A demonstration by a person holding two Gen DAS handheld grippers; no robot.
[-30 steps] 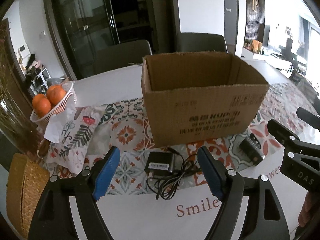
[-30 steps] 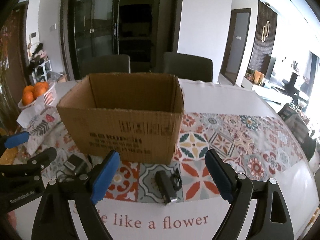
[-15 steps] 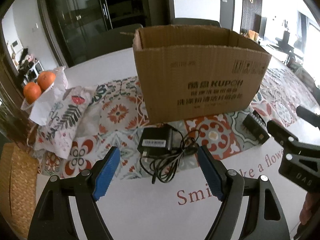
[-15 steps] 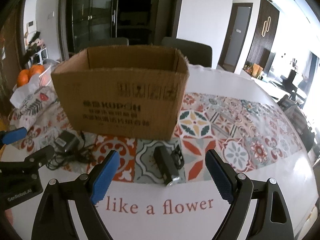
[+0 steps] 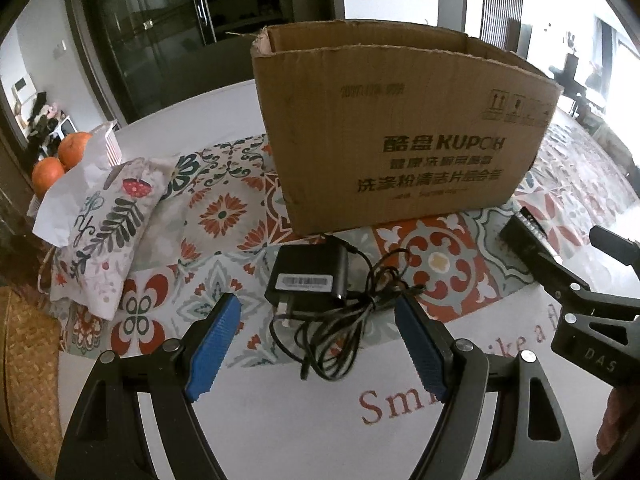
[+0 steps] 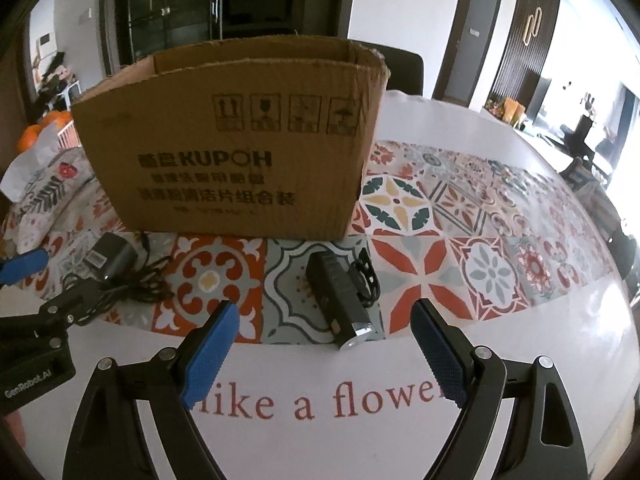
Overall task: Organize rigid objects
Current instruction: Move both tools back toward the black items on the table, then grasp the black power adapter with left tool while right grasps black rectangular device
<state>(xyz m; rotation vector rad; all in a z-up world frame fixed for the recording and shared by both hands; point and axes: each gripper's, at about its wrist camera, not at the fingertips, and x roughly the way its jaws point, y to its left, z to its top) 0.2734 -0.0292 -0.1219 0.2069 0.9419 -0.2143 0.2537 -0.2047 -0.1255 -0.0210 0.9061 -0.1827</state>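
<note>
A black power adapter [image 5: 306, 274] with a tangled black cable lies on the patterned tablecloth in front of an open cardboard box [image 5: 400, 132]. My left gripper [image 5: 320, 336] is open, its blue pads on either side of the cable just short of the adapter. A black flashlight-like device [image 6: 340, 300] with a wrist strap lies in front of the box [image 6: 240, 152] in the right wrist view. My right gripper [image 6: 324, 344] is open, close in front of it. The adapter also shows in the right wrist view [image 6: 112, 258].
A floral fabric pouch [image 5: 104, 224] and a basket of oranges [image 5: 60, 160] sit at the left. A woven mat [image 5: 24, 360] lies at the table's left edge. Dark chairs stand behind the table.
Both grippers have dropped lower and moved forward toward the table. The adapter and the black device now sit closer to the open fingers. Nothing has been taken hold of.
</note>
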